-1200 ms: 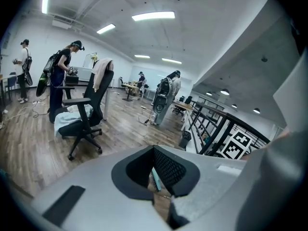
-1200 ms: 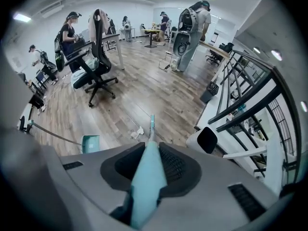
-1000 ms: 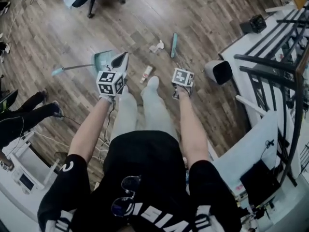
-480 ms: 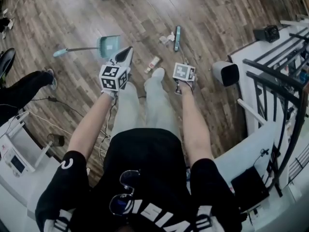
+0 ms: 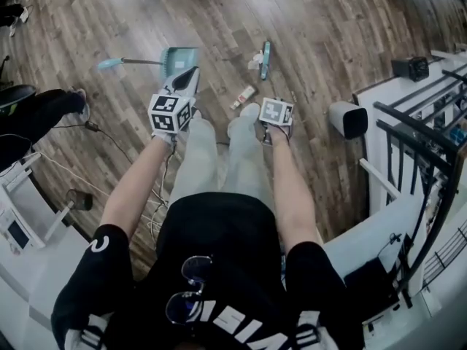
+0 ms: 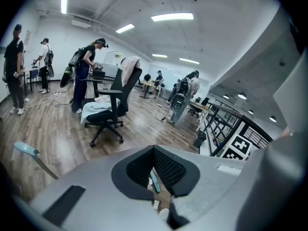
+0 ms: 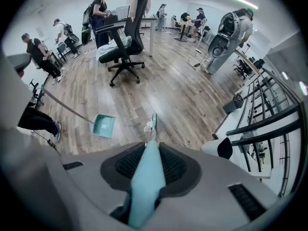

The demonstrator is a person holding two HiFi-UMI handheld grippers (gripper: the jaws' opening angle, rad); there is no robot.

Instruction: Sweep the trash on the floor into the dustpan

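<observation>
through the right gripper view i see the right gripper with its fingers clamped on the pale teal broom handle. the handle runs straight out between the pads and down to the broom head on the wood floor.

a crumpled scrap of white paper lies just beside the head, on its left. the teal dustpan sits flat on the floor further left, clear of both paper and broom, and its long thin handle runs away up to the left.

from the head view the dustpan lies just ahead of the left gripper, and the broom head lies ahead of the right gripper. the paper sits between them, close against the broom. a small tube-like piece of trash lies nearer me, just beside the toe of my right shoe.

in the left gripper view the left gripper carries nothing. its fingers meet at the tips, leaving only a narrow slit behind them. through that slit i can make out a bit of floor and a sliver of the teal broom. the rounded teal end of the dustpan handle shows low at the left of that view.

a black office chair stands further off on the floor. a white table with dark rails runs along my right side.
</observation>
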